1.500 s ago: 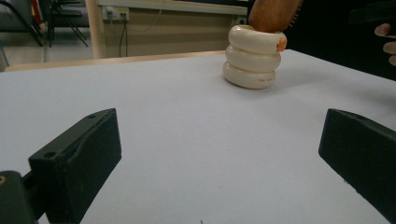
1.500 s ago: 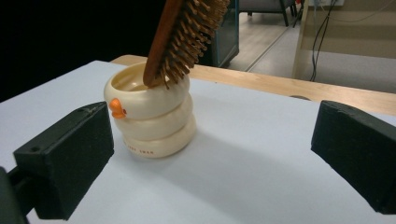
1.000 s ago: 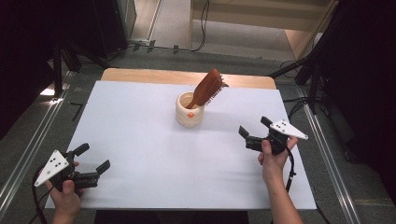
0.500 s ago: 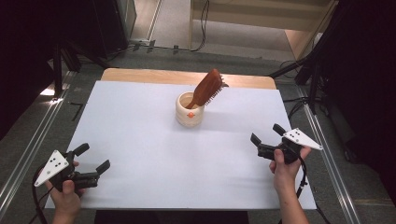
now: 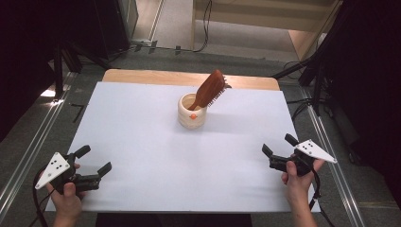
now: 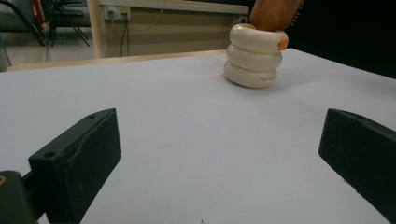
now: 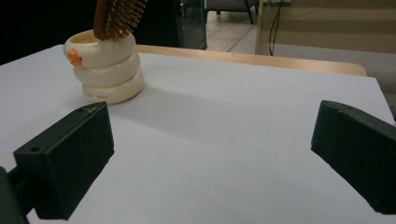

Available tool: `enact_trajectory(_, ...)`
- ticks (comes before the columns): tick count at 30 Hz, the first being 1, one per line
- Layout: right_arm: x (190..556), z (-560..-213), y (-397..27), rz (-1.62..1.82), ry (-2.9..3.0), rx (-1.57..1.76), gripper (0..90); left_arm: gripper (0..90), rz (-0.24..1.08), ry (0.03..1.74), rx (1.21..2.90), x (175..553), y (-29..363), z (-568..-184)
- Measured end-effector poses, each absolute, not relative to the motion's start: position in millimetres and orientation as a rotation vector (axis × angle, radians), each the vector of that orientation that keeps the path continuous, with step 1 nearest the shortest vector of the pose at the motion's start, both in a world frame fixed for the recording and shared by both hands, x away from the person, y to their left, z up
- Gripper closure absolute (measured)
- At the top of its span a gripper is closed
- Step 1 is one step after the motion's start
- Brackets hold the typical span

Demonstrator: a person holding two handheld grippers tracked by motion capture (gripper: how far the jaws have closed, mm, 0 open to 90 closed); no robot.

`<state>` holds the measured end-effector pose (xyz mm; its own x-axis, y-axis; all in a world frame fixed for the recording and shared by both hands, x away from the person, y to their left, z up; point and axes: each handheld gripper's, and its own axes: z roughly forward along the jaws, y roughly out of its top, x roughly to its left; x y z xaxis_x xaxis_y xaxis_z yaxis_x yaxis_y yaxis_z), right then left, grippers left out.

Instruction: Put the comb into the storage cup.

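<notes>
A cream ringed cup (image 5: 192, 112) with a small orange knob stands at the back middle of the white table (image 5: 142, 132). A brown wooden hairbrush (image 5: 211, 89) leans out of it, bristles to the right. The cup (image 6: 254, 56) and the hairbrush (image 6: 275, 13) show far ahead in the left gripper view. In the right gripper view the cup (image 7: 105, 67) holds the hairbrush (image 7: 116, 16) at upper left. My left gripper (image 5: 94, 162) rests open at the front left corner, holding nothing. My right gripper (image 5: 279, 149) is open and empty near the right edge.
A wooden strip (image 5: 142, 76) borders the table's far edge. Metal rails (image 5: 28, 151) run along the floor on the left and right. Cables (image 5: 205, 28) lie on the floor beyond the table. Dark stands (image 5: 61, 52) rise at the back left.
My right gripper has drawn back toward the front right, away from the cup. The left gripper has stayed put.
</notes>
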<state>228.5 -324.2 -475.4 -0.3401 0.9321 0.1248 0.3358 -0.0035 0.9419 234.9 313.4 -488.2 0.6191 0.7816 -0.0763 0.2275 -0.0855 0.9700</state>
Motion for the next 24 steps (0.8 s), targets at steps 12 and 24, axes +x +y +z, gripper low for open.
enact_trajectory(12,208.0,-492.4,-336.2,1.342,1.706,1.342,0.0,0.0,0.569,0.852,1.631,234.5,313.4,-488.2)
enact_trajectory(24,187.3,-503.9,-355.6,1.343,1.678,1.357,0.0,0.0,0.575,0.855,1.629,234.4,313.4,-488.2)
